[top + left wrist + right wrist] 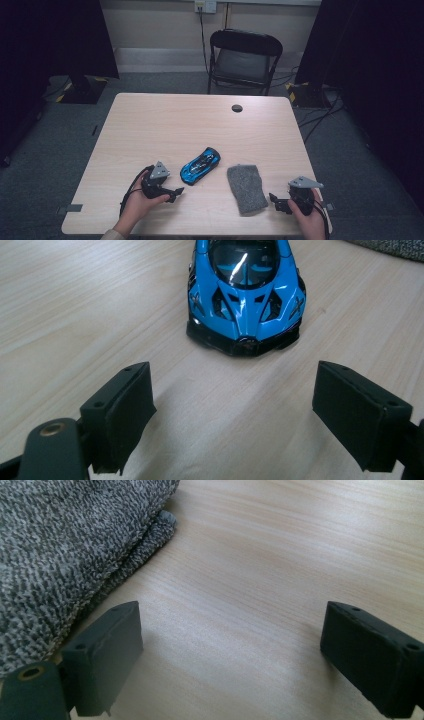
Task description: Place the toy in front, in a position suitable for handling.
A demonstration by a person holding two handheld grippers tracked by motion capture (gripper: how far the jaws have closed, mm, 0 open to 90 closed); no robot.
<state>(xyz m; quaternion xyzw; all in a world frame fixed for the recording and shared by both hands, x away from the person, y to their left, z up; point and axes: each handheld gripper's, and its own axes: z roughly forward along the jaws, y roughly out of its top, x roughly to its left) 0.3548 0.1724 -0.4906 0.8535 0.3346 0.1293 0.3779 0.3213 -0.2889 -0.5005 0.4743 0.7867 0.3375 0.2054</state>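
On pale wooden table (pixel 150 125): glossy blue toy sports car (pixel 200 165), mid-table, nose facing left gripper (pixel 234 405), jaws wide; right gripper (pixel 230 655), jaws wide, beside folded grey knitted cloth (pixel 246 188). Risk: car rolling away if nudged

Left claw (pixel 176 191), right claw (pixel 274 201): agape.

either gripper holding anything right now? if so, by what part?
Nothing held. Left gripper is open, short of the blue toy car. Right gripper is open beside the grey cloth.
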